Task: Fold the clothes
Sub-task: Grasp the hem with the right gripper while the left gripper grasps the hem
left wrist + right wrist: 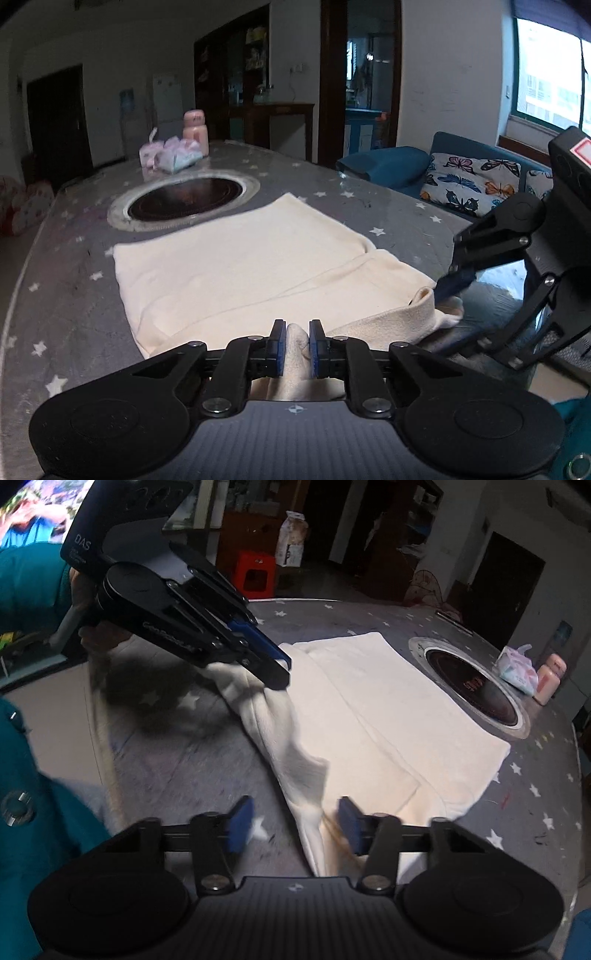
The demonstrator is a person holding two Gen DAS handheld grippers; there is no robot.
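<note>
A cream garment [240, 266] lies folded flat on the grey star-patterned table [74, 295], with its near edge bunched up. My left gripper [298, 343] is shut on a pinch of that near edge. In the right wrist view the left gripper [284, 670] holds a raised tuft of the garment [388, 709]. My right gripper [294, 825] stands open astride a ridge of the cloth's near corner; its pads sit apart from the fabric. In the left wrist view the right gripper [456, 314] straddles the curled corner at the right.
A round dark hotplate [184, 201] is set into the table beyond the garment. Tissue packs [173, 155] and a pink bottle [195, 129] stand behind it. A blue sofa with a butterfly cushion [469, 181] lies right; a teal sleeve [29, 579] is at left.
</note>
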